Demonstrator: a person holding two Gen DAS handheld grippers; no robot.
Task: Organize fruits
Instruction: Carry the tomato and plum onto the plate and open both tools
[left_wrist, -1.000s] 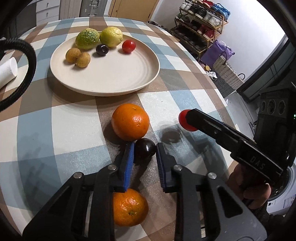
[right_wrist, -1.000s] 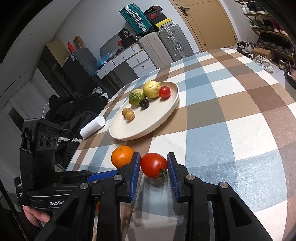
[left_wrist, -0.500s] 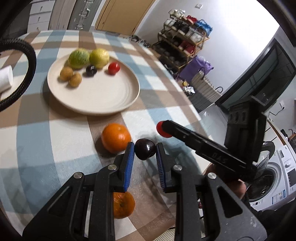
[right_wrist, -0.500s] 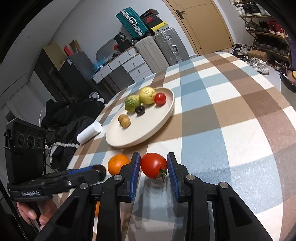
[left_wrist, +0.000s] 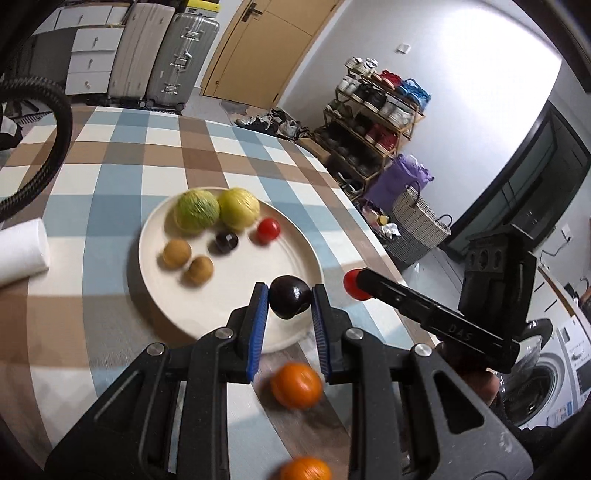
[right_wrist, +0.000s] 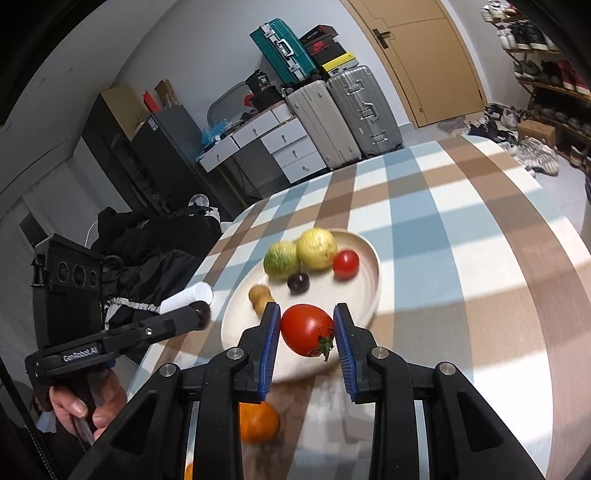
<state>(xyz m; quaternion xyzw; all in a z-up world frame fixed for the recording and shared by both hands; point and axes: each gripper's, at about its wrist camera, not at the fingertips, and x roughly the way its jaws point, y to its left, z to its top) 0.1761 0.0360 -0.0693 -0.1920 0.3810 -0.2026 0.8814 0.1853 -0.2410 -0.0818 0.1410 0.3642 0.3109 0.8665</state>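
Note:
My left gripper (left_wrist: 289, 301) is shut on a dark plum (left_wrist: 289, 297) and holds it in the air over the near rim of the cream plate (left_wrist: 155, 288). My right gripper (right_wrist: 307, 330) is shut on a red tomato (right_wrist: 307, 329), lifted above the plate's near edge (right_wrist: 369, 295). On the plate lie a green citrus (left_wrist: 196, 211), a yellow citrus (left_wrist: 239, 208), a small tomato (left_wrist: 268, 230), a second dark plum (left_wrist: 226, 242) and two brown fruits (left_wrist: 177, 252). Two oranges (left_wrist: 296, 384) remain on the checked cloth below the left gripper.
A white paper roll (left_wrist: 20, 251) lies left of the plate. The round table edge (left_wrist: 373, 236) drops off to the right, with a shoe rack (left_wrist: 373, 122) and a wicker basket (left_wrist: 417, 218) beyond. A hand (right_wrist: 85, 402) holds the left gripper's handle.
Both grippers have risen from the cloth and moved toward the plate, carrying the plum and the tomato with them. The oranges stayed on the table.

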